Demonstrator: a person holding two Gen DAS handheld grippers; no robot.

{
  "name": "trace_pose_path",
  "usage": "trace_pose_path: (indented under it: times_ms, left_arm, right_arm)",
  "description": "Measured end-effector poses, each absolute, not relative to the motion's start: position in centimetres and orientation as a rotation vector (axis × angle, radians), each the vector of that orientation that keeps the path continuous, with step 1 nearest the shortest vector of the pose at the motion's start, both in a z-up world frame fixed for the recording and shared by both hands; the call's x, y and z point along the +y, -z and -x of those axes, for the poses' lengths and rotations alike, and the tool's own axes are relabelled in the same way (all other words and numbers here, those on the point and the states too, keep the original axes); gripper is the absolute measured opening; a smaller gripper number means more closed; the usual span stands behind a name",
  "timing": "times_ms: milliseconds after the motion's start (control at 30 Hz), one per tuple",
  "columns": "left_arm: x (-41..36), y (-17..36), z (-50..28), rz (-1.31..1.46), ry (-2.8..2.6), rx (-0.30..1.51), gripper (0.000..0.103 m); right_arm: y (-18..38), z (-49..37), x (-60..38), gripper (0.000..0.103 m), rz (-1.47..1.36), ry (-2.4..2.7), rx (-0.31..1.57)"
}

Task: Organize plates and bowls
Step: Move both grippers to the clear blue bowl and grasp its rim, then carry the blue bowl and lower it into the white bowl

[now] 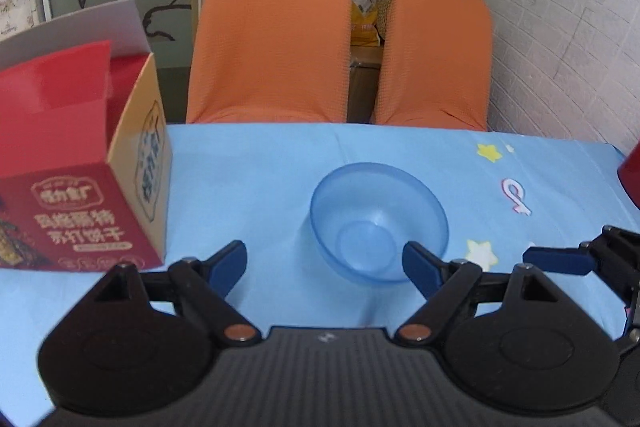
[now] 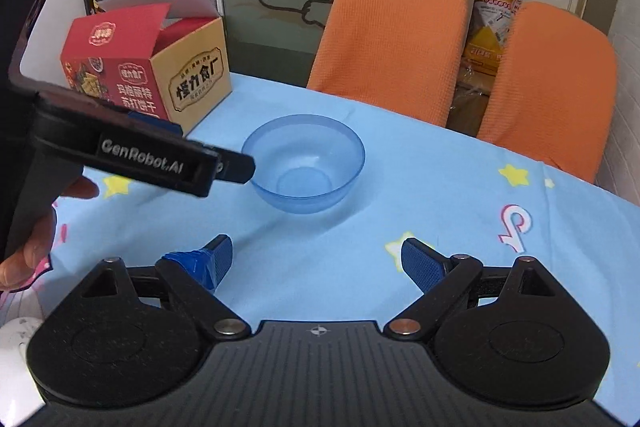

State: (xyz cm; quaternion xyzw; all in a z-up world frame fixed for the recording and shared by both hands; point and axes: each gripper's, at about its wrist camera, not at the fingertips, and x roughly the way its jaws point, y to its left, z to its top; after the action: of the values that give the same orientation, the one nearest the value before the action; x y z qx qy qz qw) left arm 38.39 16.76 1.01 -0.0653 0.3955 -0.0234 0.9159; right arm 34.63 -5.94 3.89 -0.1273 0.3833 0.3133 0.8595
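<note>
A clear blue plastic bowl [image 1: 378, 223] stands upright on the blue tablecloth [image 1: 260, 167]. My left gripper [image 1: 324, 263] is open and empty, with its right finger at the bowl's near rim. In the right wrist view the bowl [image 2: 304, 163] lies ahead and slightly left of my right gripper [image 2: 316, 261], which is open and empty a short way in front of it. The left gripper's body [image 2: 140, 155] reaches in from the left, its tip at the bowl's left rim. My right gripper's fingertip [image 1: 556, 261] shows at the right edge of the left wrist view.
An open red and tan cardboard box [image 1: 80, 187] stands on the table at the left, also seen in the right wrist view [image 2: 148, 75]. Two orange chairs [image 1: 272, 39] [image 1: 436, 55] stand behind the table's far edge. A red object [image 1: 630, 179] sits at the right edge.
</note>
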Motion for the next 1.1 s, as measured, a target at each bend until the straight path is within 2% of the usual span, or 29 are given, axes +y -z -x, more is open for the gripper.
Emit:
trace_pose_path:
  times_ms: [167, 400, 433, 467, 533, 600, 833, 1100]
  left_arm:
    - [16.3, 1.5, -42.7, 0.124, 0.028, 0.862, 0.085]
    - [16.0, 3.0, -44.5, 0.118, 0.069, 0.855, 0.083]
    - [15.8, 3.1, -44.6, 0.106, 0.073, 0.849, 0.075]
    - [15.7, 3.1, -44.7, 0.096, 0.080, 0.849, 0.074]
    - [15.6, 3.0, -45.1, 0.081, 0.107, 0.851, 0.061]
    - [15.5, 2.8, -45.0, 0.074, 0.131, 0.854, 0.053]
    - [15.2, 1.7, -44.2, 0.069, 0.158, 0.826, 0.051]
    - [14.0, -0.4, -41.9, 0.070, 0.158, 0.794, 0.051]
  right_arm:
    - [-1.7, -37.9, -4.2, 0.079, 0.283, -0.643, 0.838]
    - [0.4, -39.9, -2.7, 0.080, 0.265, -0.660, 0.868]
    - [0.6, -40.0, -2.6, 0.080, 0.266, -0.668, 0.840]
    - [0.7, -40.1, -2.4, 0.079, 0.263, -0.677, 0.821]
    - [0.8, -40.4, -2.1, 0.078, 0.253, -0.682, 0.796]
    - [0.6, -40.5, -2.0, 0.076, 0.238, -0.704, 0.774]
    - [-1.4, -39.2, -1.7, 0.076, 0.311, -0.715, 0.648]
    - [-3.6, -37.6, -2.9, 0.076, 0.325, -0.712, 0.612]
